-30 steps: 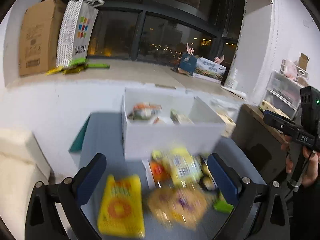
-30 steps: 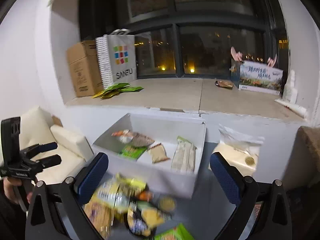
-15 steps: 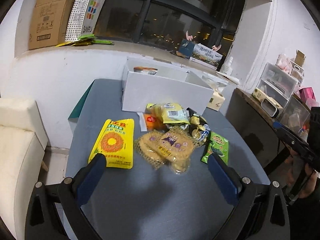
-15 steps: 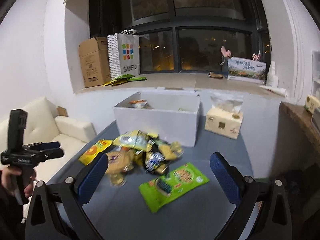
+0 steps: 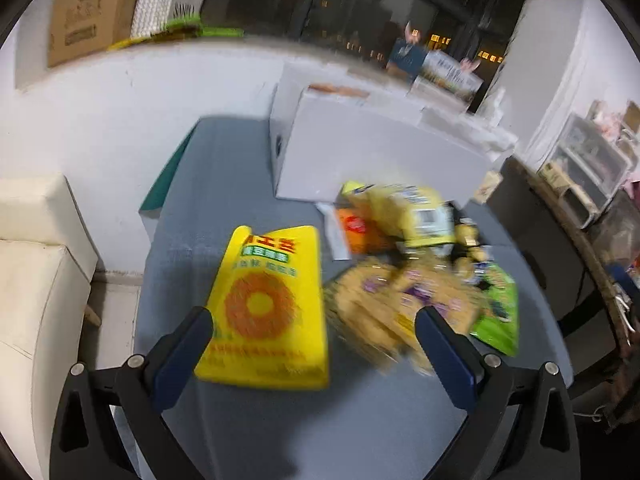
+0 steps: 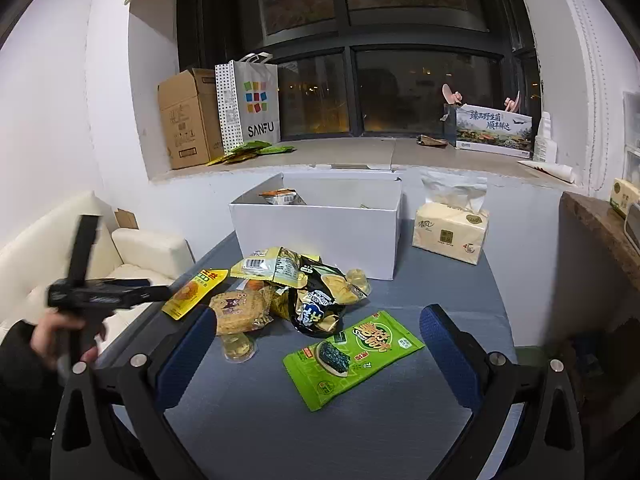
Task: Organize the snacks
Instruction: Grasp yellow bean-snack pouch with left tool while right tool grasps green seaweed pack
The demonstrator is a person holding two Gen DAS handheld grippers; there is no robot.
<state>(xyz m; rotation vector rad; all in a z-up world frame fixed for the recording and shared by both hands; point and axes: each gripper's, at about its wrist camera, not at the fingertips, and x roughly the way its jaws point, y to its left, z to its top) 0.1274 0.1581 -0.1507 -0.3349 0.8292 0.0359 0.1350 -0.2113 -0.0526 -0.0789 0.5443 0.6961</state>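
- The left gripper [image 5: 314, 344] hangs over the grey table [image 5: 240, 420] with its fingers wide apart and nothing between them; the near end of the yellow bag [image 5: 266, 308] lies just beyond its left finger.
- The right gripper [image 6: 318, 346] is also spread wide and empty, and the green packet [image 6: 352, 356] lies flat on the table in the gap between its fingers.
- The left view is blurred: right of the yellow bag the snack pile [image 5: 408, 264] is only a smear of yellow, orange and tan, with the white box [image 5: 380, 160] behind it.
- The right view is sharp and shows what the left does not: a black packet [image 6: 320, 300] in the pile, a round cracker pack [image 6: 238, 310] at its left, a packet [image 6: 282, 197] sticking up inside the box, and a tissue pack [image 6: 450, 232] to the right of the box.
- Only the right view shows a hand [image 6: 60, 334] holding the left gripper at the table's left edge, in front of a cream sofa [image 6: 132, 252].
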